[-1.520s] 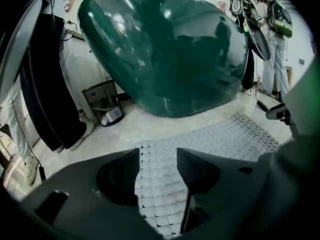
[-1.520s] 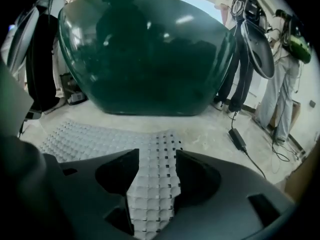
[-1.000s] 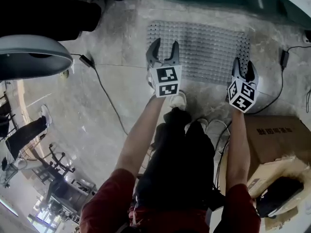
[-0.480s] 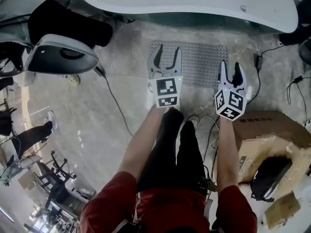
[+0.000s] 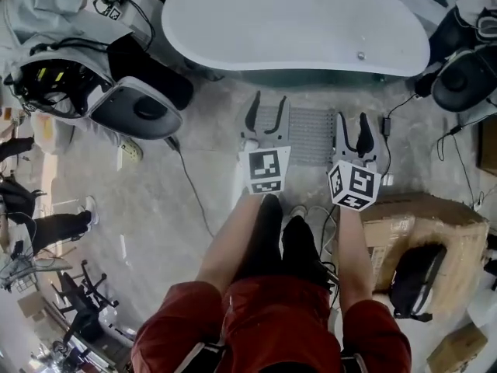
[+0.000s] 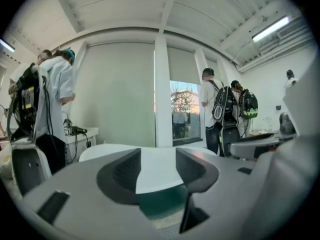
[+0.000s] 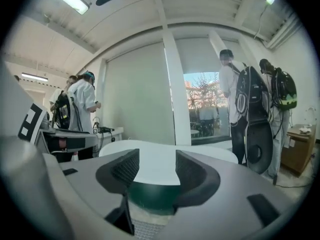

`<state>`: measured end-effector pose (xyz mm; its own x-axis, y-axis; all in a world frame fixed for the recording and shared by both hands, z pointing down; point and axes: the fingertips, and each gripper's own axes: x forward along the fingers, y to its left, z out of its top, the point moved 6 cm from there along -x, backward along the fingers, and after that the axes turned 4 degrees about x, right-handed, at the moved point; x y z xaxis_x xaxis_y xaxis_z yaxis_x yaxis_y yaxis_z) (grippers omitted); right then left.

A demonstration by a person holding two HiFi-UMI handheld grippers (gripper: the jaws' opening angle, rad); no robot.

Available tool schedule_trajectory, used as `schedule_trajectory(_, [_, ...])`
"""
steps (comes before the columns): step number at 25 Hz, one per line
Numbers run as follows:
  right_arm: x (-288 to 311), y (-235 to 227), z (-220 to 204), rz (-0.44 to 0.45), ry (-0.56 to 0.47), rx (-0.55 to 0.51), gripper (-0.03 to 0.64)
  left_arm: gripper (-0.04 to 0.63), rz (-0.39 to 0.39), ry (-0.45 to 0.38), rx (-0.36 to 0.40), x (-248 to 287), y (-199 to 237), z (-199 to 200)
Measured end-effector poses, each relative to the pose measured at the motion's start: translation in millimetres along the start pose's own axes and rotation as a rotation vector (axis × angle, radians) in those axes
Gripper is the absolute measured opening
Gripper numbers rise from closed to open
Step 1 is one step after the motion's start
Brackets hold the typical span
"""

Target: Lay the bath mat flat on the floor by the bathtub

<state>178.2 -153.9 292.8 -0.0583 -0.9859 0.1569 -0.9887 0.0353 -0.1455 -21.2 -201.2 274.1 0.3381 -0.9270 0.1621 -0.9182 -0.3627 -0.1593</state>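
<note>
Grey bath mat [image 5: 311, 135] flat beside bathtub [image 5: 295, 22]; left tongs [image 5: 266, 106] and right tongs [image 5: 352, 124] wide, empty.

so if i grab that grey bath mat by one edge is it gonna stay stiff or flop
Probably floppy: the bath mat lies thin and flat against the floor. Its rows of small bumps suggest rubbery material, so likely grippy rather than slippery. Looks light for its size.

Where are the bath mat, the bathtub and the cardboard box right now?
bath mat [image 5: 311, 137], head view, studded middle of the mat.
bathtub [image 5: 295, 22], head view, bare white middle.
cardboard box [image 5: 423, 217], head view, top flap beside the black bag.
</note>
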Motion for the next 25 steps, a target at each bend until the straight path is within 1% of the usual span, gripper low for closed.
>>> schedule_trajectory(2, [-25,-3,28,0.020,-0.035,0.003,0.232,0.219,0.003,-0.039,0.019,-21,-16,32])
schedule_trajectory(6, [-69,-7,79,0.075,-0.089,-0.018,0.232,0.210,-0.003,-0.077,0.028,-58,-43,81])
schedule_trajectory(9, [-102,-4,108,0.101,-0.111,-0.029,0.230,0.206,-0.004,-0.102,0.047,-90,-57,105])
schedule_trajectory(11, [-118,2,125,0.114,-0.127,-0.063,0.229,0.206,0.003,-0.117,0.045,-110,-58,118])
schedule_trajectory(13, [-132,7,138,0.118,-0.145,-0.085,0.227,0.206,0.004,-0.125,0.050,-127,-60,129])
schedule_trajectory(18, [-155,25,159,0.123,-0.184,-0.075,0.218,0.195,-0.015,-0.154,0.072,-154,-59,149])
schedule_trajectory(21, [-163,41,166,0.125,-0.212,-0.103,0.207,0.174,-0.020,-0.176,0.090,-163,-56,156])
schedule_trajectory(25, [-169,55,173,0.119,-0.231,-0.104,0.178,0.147,-0.037,-0.204,0.099,-172,-54,163])
